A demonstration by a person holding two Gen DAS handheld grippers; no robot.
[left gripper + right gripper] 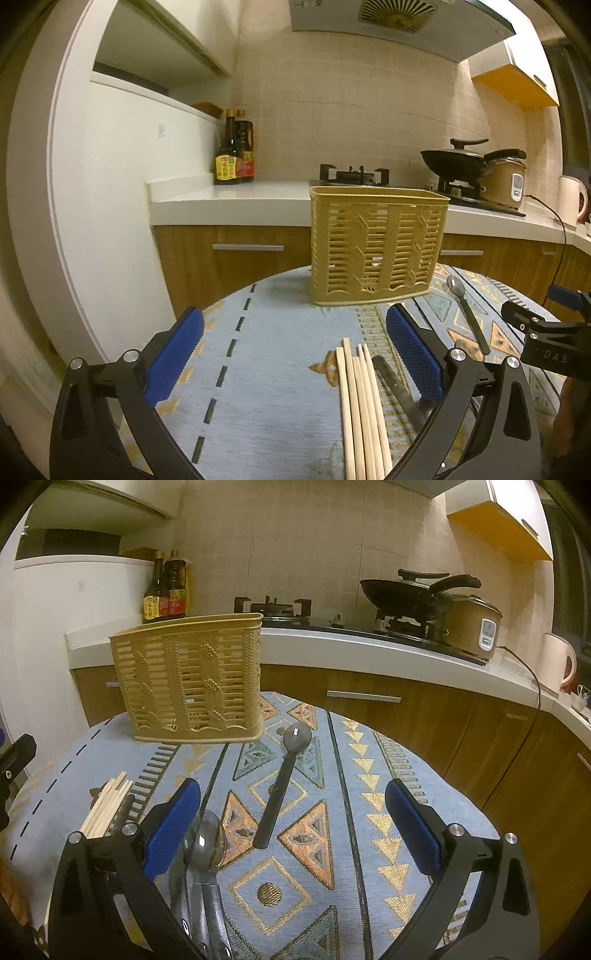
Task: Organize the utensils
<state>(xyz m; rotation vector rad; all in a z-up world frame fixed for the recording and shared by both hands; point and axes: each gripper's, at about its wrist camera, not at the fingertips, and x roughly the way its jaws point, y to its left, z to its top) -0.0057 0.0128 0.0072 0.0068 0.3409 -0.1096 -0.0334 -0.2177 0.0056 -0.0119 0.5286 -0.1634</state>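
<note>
A tan slotted utensil basket stands upright at the far side of the round table; it also shows in the right wrist view. Several wooden chopsticks lie between my left gripper's open fingers, toward the right pad; they show at the left in the right wrist view. A dark-handled spoon lies ahead of my open right gripper; it also shows in the left wrist view. A steel spoon and other metal utensils lie by the right gripper's left finger. Both grippers are empty.
The table carries a blue patterned cloth. Behind it runs a kitchen counter with two sauce bottles, a gas stove with a wok, a rice cooker and a kettle. A white fridge stands at the left.
</note>
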